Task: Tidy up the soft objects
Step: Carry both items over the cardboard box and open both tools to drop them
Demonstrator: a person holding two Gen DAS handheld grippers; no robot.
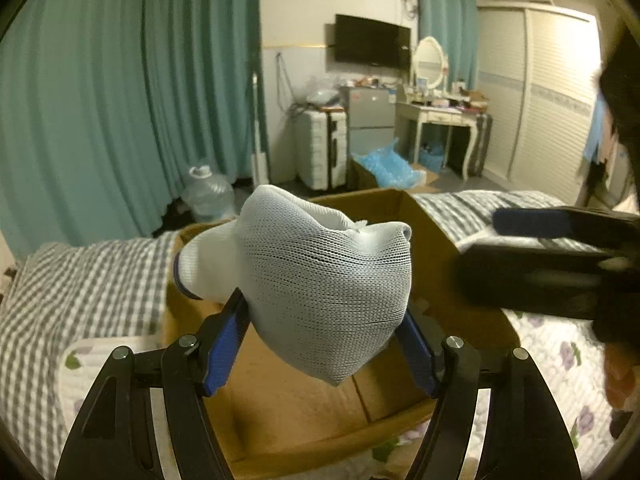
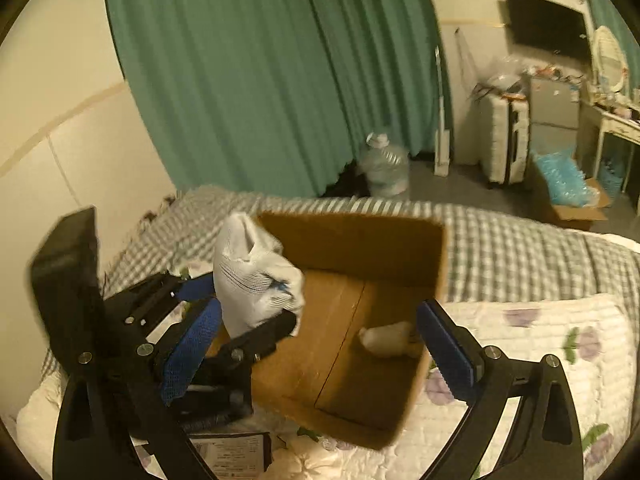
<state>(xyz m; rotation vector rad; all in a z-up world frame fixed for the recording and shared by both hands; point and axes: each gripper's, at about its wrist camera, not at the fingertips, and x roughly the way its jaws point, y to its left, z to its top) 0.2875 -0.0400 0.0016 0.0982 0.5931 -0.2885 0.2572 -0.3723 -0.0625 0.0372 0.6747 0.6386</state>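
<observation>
Evidently, the left gripper (image 1: 324, 340) clenched a white glove (image 1: 320, 280) above the open box (image 2: 360, 240), presumably positioned for dropping. Right gripper (image 2: 316, 344) stood released alongside, holding nothing. Another soft item (image 2: 386, 339) lay inside.

Left claw (image 2: 256, 304) grips a white glove (image 2: 250, 276) over the cardboard box (image 2: 360, 240).

The cardboard box (image 2: 348, 320) at frame centre stands open at the top, its floor mostly bare; a small white bundle (image 2: 386, 339) lies against its right wall. At its left rim the left gripper (image 2: 248, 300) and its white glove (image 2: 252, 276) block entry.
</observation>
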